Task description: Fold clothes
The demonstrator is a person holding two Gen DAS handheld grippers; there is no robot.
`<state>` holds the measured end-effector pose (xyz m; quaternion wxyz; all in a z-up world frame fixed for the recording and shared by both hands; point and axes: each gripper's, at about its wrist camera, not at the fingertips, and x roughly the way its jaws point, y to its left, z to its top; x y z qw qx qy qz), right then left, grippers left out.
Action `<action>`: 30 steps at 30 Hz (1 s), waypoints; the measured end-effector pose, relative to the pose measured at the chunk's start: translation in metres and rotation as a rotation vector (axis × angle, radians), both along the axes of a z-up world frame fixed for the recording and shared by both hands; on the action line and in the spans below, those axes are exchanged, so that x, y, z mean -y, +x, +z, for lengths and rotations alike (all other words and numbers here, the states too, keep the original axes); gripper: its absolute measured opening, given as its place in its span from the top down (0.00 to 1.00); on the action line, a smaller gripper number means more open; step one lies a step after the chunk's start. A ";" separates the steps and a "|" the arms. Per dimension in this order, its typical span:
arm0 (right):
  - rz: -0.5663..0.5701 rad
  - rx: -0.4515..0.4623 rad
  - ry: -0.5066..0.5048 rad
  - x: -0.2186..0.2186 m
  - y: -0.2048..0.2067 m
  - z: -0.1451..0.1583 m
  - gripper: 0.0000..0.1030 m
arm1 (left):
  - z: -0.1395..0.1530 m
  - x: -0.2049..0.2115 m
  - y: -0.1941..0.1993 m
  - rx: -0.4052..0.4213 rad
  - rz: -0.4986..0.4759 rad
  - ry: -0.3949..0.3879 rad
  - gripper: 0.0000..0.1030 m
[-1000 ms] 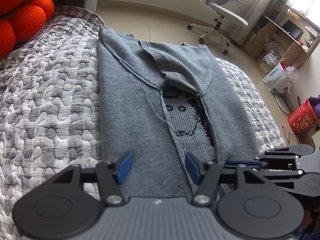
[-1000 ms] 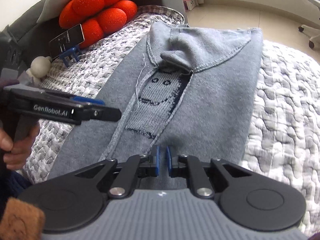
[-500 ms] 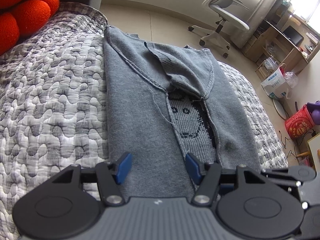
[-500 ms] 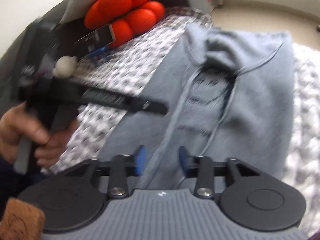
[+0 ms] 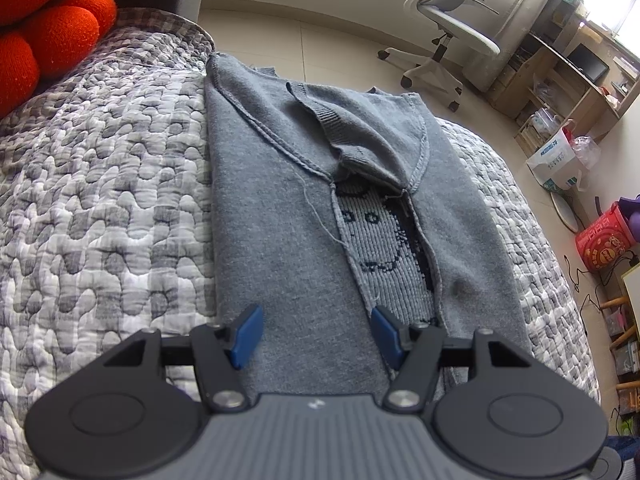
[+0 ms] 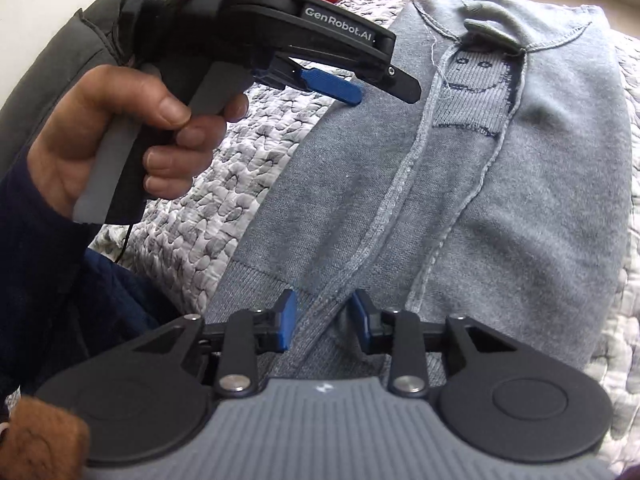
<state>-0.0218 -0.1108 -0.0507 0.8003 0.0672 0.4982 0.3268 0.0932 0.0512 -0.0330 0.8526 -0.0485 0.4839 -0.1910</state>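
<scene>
1. Sweater [image 5: 280, 240]: lies inside out on the quilt [image 5: 100, 200], both sides folded inward into a long panel, as a second ago.
2. Right gripper [image 6: 322, 318]: clenched one second ago, now released above the hem. Judgement: side folds complete.
3. Left gripper [image 5: 316, 330]: unchanged, spread wide, grasping nothing.

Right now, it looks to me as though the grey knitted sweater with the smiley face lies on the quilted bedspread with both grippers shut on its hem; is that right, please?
Not quite: neither gripper is shut. In the left wrist view the left gripper is open over the grey knitted sweater, and in the right wrist view the right gripper is open too, gripping nothing. The sweater does lie on the quilted bedspread.
</scene>
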 end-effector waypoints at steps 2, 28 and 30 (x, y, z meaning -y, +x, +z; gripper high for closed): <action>-0.002 -0.004 0.009 0.000 -0.002 0.000 0.90 | 0.000 0.000 0.000 0.001 -0.002 0.002 0.40; 0.062 0.032 -0.052 -0.005 -0.015 0.005 0.86 | 0.000 0.001 -0.001 0.049 0.011 0.129 0.39; 0.087 0.063 -0.034 -0.002 -0.016 0.013 0.83 | 0.001 0.000 -0.001 0.050 0.015 0.127 0.39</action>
